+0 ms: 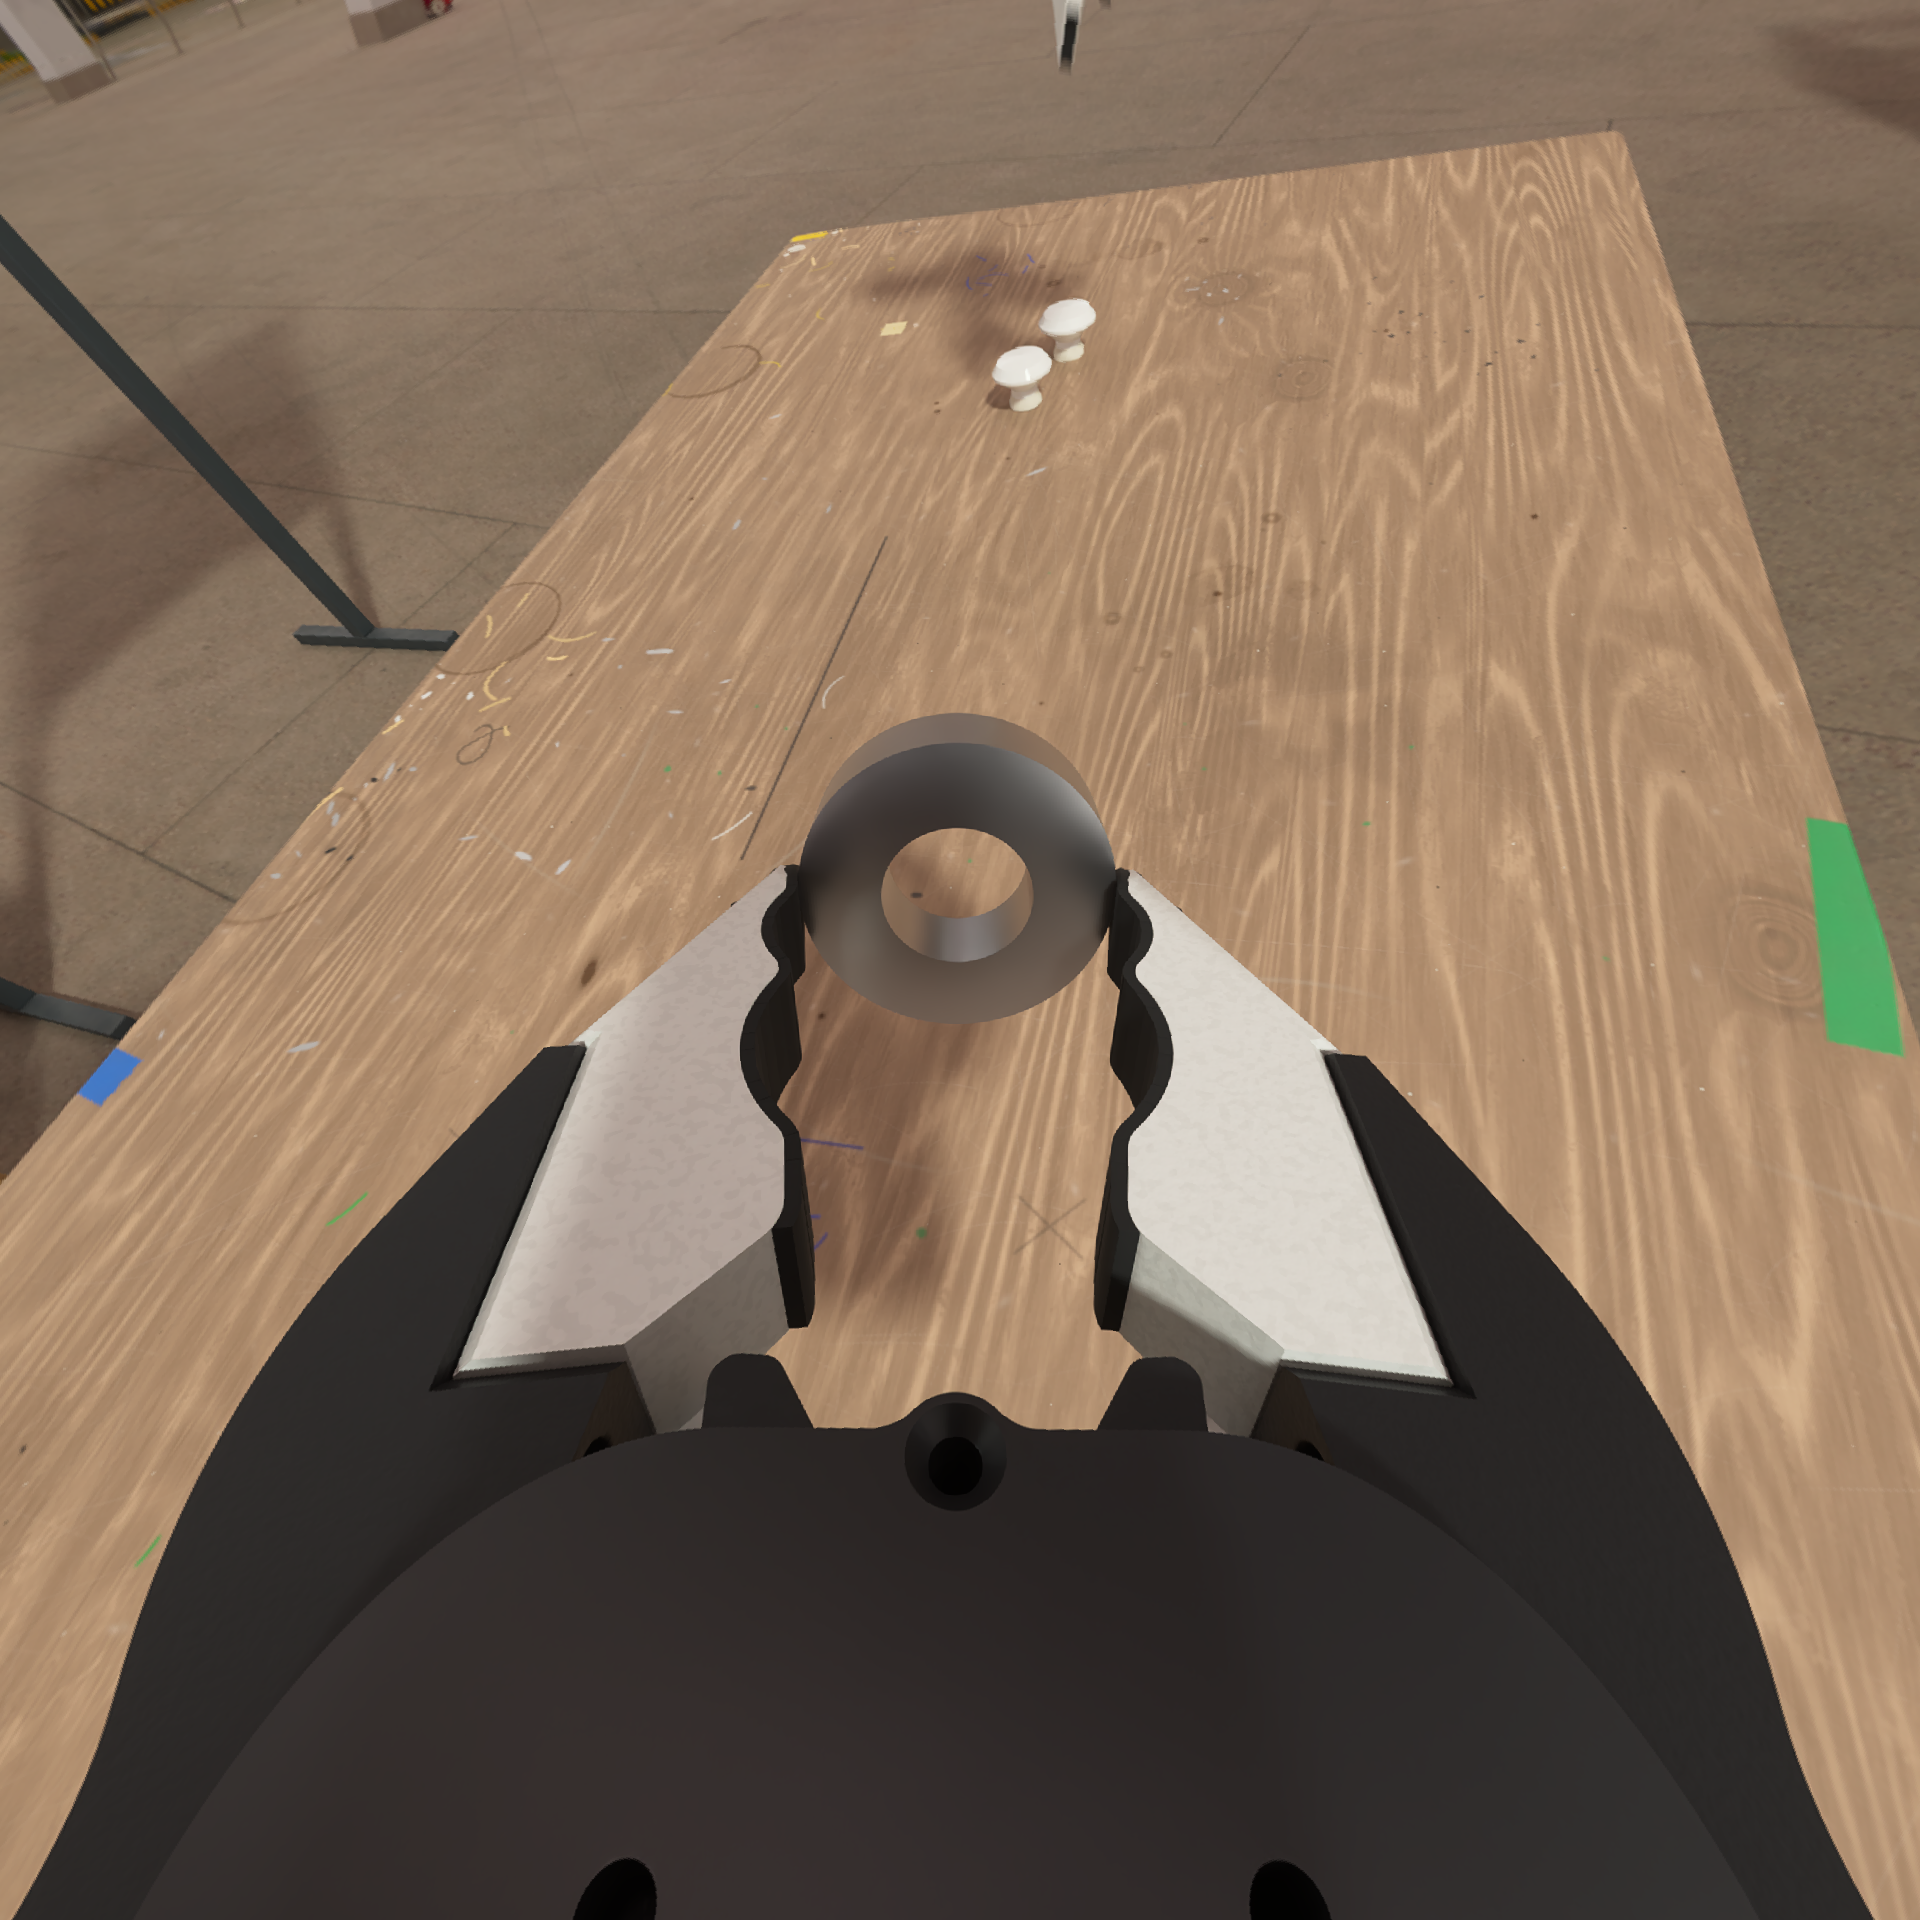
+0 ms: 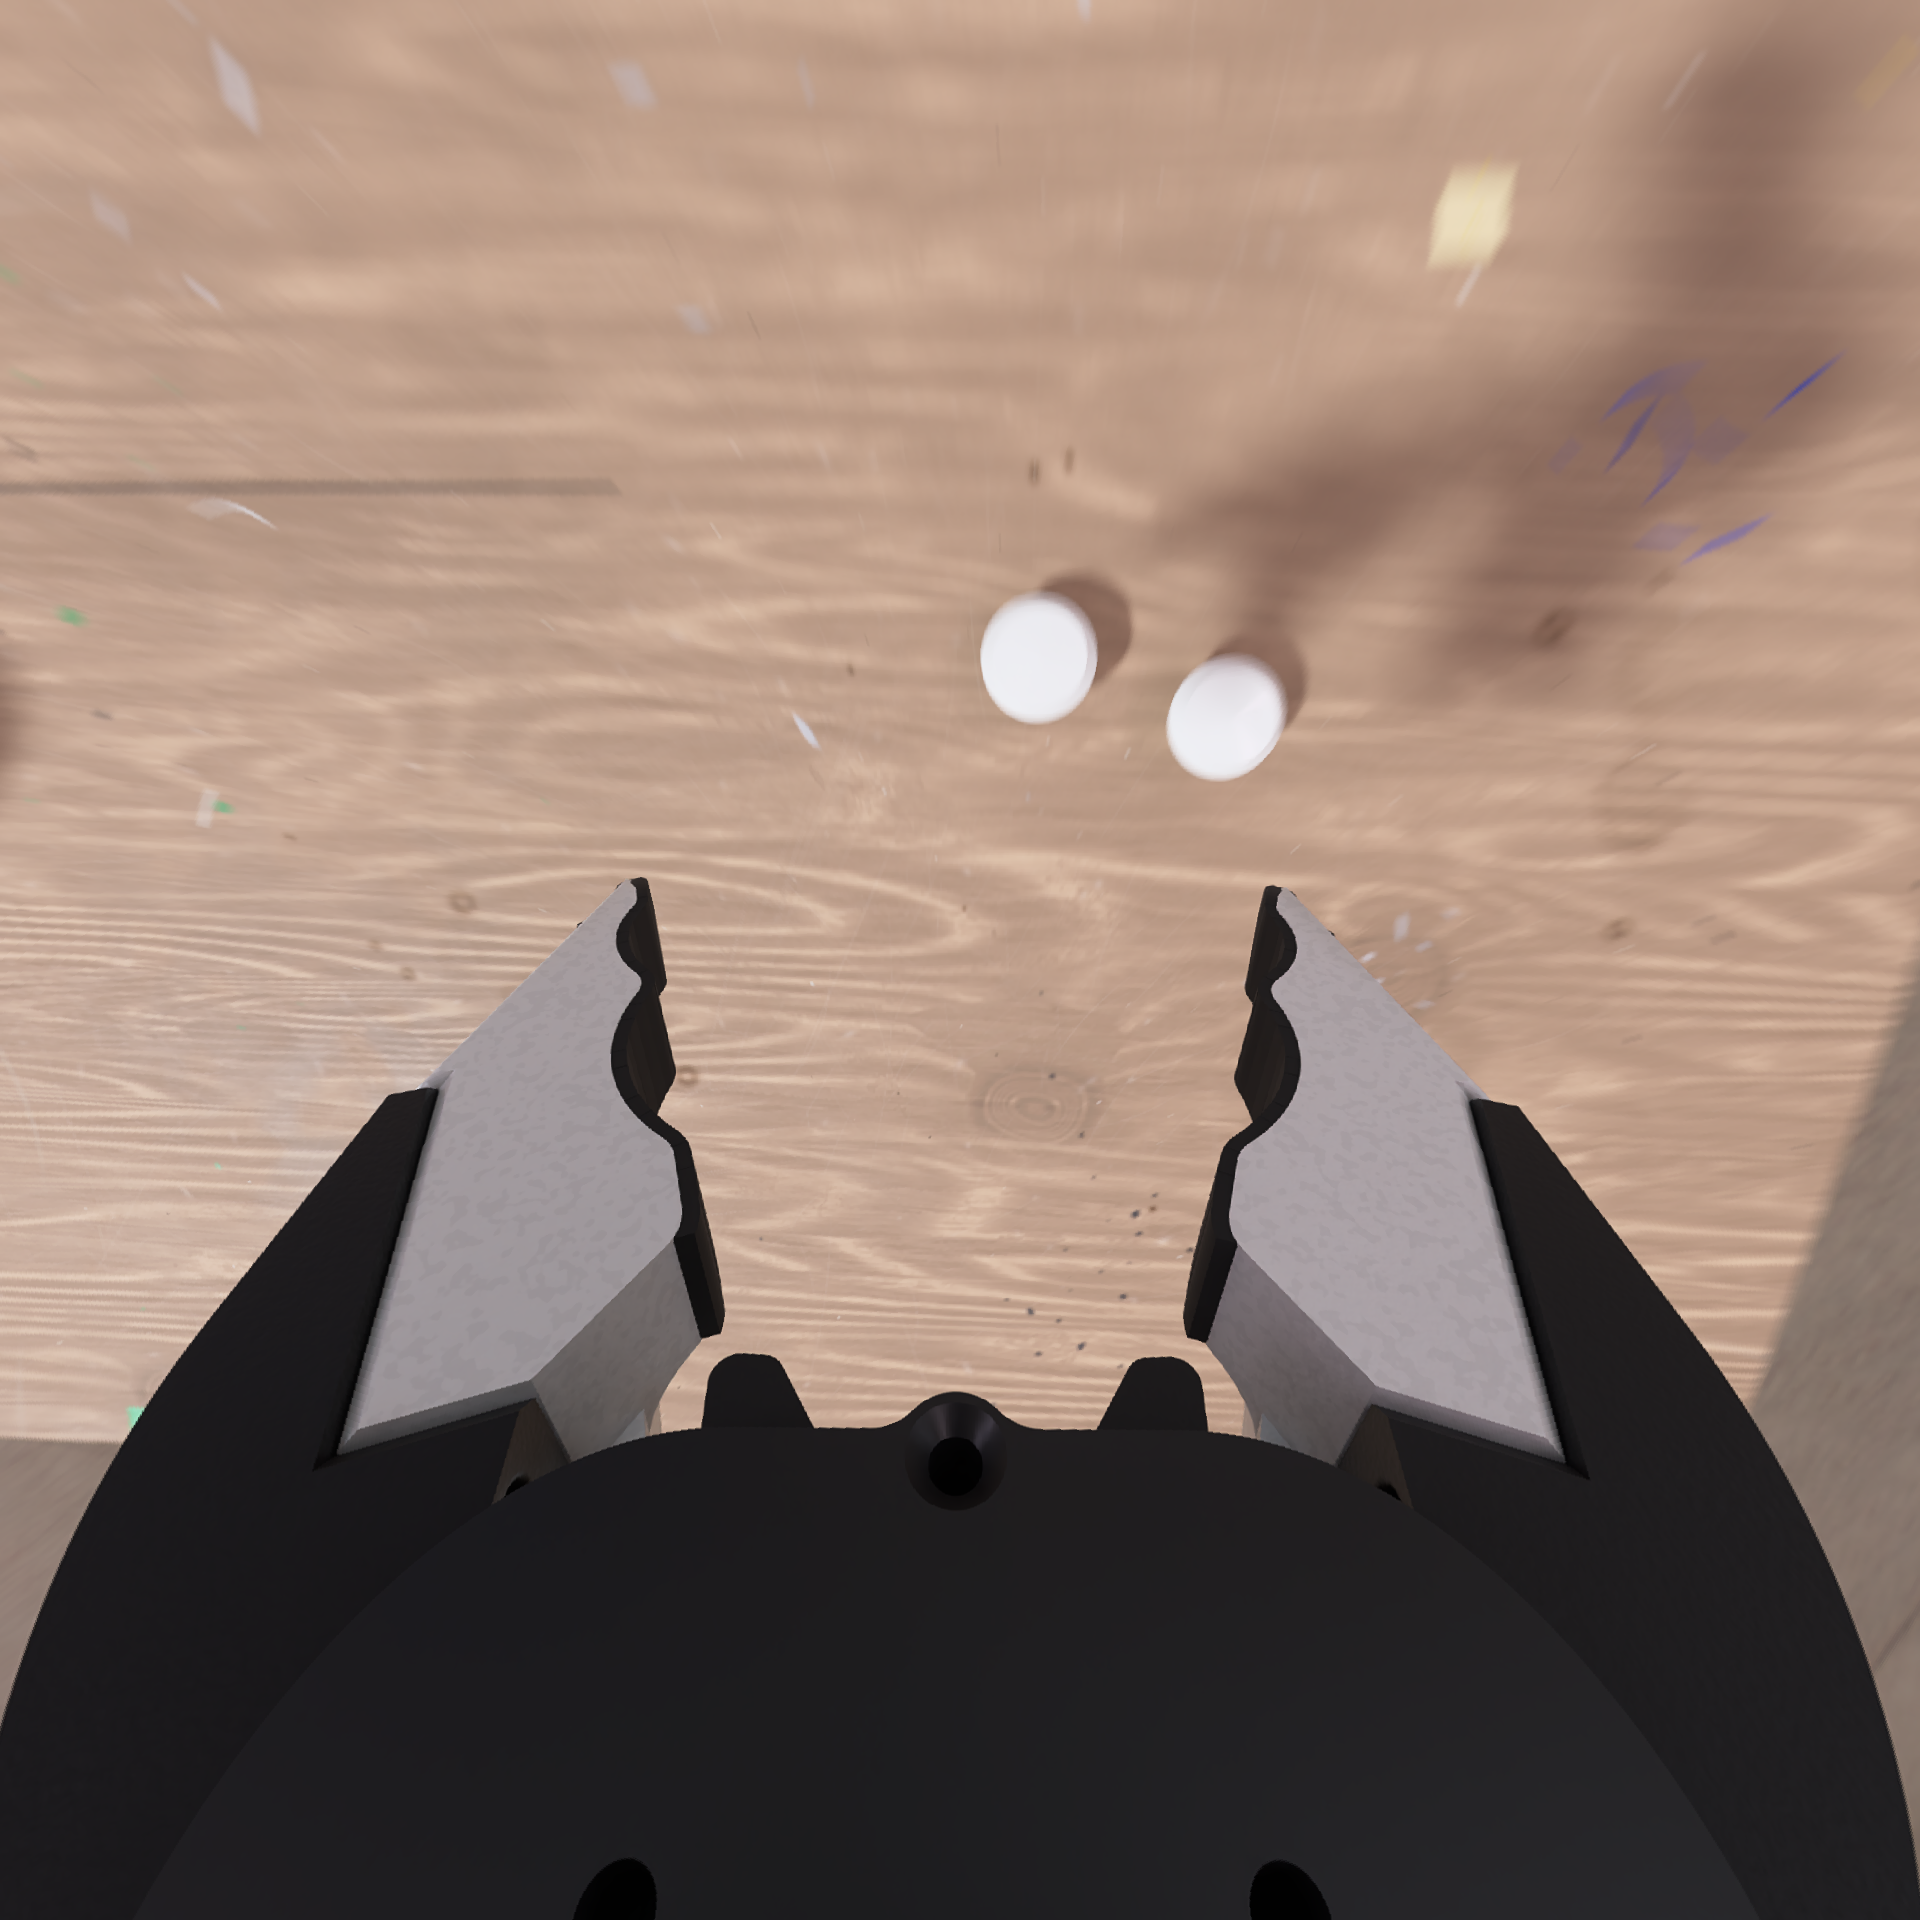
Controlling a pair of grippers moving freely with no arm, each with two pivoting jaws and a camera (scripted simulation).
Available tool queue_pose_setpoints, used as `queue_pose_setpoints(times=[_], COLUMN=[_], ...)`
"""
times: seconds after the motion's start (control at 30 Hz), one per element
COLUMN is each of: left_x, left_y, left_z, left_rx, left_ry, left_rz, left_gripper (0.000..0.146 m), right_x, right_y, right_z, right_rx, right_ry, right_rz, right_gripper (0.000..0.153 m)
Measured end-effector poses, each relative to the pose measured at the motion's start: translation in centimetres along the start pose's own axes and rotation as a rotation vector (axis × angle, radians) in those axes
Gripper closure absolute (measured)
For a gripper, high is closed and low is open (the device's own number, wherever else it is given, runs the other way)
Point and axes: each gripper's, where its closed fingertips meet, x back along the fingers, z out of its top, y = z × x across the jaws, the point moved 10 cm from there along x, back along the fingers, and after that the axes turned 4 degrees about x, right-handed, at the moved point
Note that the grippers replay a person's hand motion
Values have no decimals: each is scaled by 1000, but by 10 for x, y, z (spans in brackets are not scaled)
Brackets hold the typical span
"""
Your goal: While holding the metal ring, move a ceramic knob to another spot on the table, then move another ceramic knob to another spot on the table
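My left gripper (image 1: 956, 899) is shut on a thick grey metal ring (image 1: 844, 914), held between its fingertips above the wooden table (image 1: 1351, 727). Two white ceramic knobs stand upright close together far ahead, the nearer knob (image 1: 1021, 376) and the farther knob (image 1: 1067, 327). In the right wrist view I look straight down on their round tops, the left knob (image 2: 1038, 658) and the right knob (image 2: 1225, 717). My right gripper (image 2: 956, 894) is open and empty, high above the table, with the knobs just beyond its fingertips. The tip of the right gripper (image 1: 1067, 36) shows at the top of the left wrist view.
A green tape strip (image 1: 1855, 935) lies at the table's right edge and a blue tape piece (image 1: 107, 1075) at its left edge. A dark metal stand (image 1: 208, 457) is on the floor left of the table. A small yellow patch (image 2: 1470, 213) lies beyond the knobs.
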Motion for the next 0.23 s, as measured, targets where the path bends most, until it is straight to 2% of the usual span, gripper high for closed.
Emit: queue_pose_setpoints(times=[0.07,0.13,0.23], left_x=[3,6,13], left_y=[-1,-2,-5], left_z=[1,1,2], left_rx=[0,0,4], left_ry=[6,12,27], left_rz=[9,23,47], left_gripper=[87,87,87], right_x=[50,95,132], right_y=[-13,-31,-64], right_z=[7,13,18], right_rx=[70,171,351], right_ry=[159,389,769], right_rz=[-38,-60,-63], right_gripper=[40,39,27])
